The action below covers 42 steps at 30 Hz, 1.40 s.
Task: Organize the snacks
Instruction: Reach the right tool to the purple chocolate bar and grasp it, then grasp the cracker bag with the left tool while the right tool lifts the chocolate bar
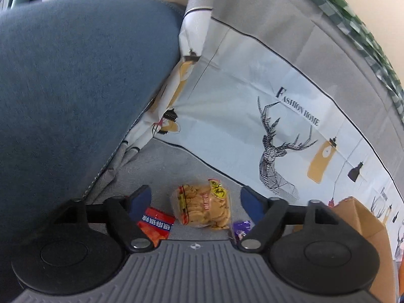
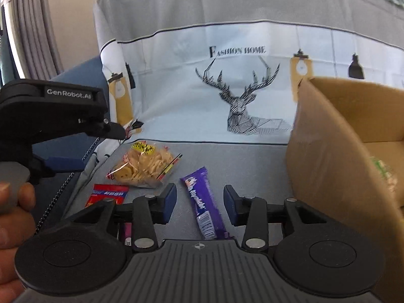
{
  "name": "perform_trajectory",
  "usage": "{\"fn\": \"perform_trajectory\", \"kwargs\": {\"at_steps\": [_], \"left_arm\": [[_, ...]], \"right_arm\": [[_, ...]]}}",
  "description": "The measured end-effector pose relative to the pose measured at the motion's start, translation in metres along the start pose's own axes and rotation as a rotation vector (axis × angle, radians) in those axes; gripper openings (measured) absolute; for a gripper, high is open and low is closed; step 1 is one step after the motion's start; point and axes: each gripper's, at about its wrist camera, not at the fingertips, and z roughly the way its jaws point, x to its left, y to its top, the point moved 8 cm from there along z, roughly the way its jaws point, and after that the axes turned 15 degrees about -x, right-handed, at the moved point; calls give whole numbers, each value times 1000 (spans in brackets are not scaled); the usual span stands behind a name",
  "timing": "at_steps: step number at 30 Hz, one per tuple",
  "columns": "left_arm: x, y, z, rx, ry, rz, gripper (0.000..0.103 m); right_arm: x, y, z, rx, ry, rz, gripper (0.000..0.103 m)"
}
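Note:
A clear bag of round yellow crackers (image 1: 202,208) (image 2: 142,164) lies on the grey couch seat. A red snack packet (image 1: 155,224) (image 2: 108,193) lies left of it and a purple chocolate bar (image 2: 204,205) (image 1: 241,229) right of it. My left gripper (image 1: 195,198) is open and empty, hovering above the cracker bag; it also shows in the right wrist view (image 2: 63,162) at the left. My right gripper (image 2: 199,203) is open and empty, with the purple bar between its fingers below. A cardboard box (image 2: 335,136) (image 1: 363,229) stands at the right with some snacks inside.
A blue cushion (image 1: 75,88) fills the left. A deer-print "Fashion Home" cloth (image 2: 237,96) covers the couch back. A pink packet (image 2: 127,232) peeks out under my right gripper. Grey curtains (image 2: 32,25) hang at the far left.

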Motion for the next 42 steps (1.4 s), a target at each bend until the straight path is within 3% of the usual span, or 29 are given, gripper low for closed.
{"fn": "perform_trajectory", "kwargs": {"at_steps": [2, 4, 10, 13, 16, 17, 19, 22, 32, 37, 39, 42], "left_arm": [[1, -2, 8, 25, 6, -25, 84], [-1, -4, 13, 8, -17, -40, 88], [2, -17, 33, 51, 8, -63, 88], [2, -18, 37, 50, 5, -69, 88], [2, -20, 40, 56, 12, -60, 86], [2, -21, 41, 59, 13, -58, 84], [2, -22, 42, 66, 13, -52, 62], [1, -20, 39, 84, 16, -50, 39], [-5, 9, -10, 95, 36, -17, 38], [11, -12, -27, 225, 94, -52, 38], [19, -28, -29, 304, 125, -77, 39], [26, -39, -31, 361, 128, -119, 42]], "right_arm": [[0, -4, 6, 28, -8, -10, 52], [-1, -8, 11, 46, -10, -15, 53], [-2, -25, 26, 125, -20, -19, 55], [-3, -31, 29, 160, -16, -11, 54], [-3, -32, 29, 158, -18, -24, 44], [-4, -31, 29, 157, -18, -23, 37], [-4, -29, 27, 158, -13, -19, 26], [-1, -26, 25, 158, 6, -11, 26], [9, 1, -3, 136, 51, -17, 26], [-2, -5, -19, 200, 52, -7, 26], [-5, -14, -23, 255, 57, 3, 26], [-5, -33, -24, 363, 81, 6, 26]]}}
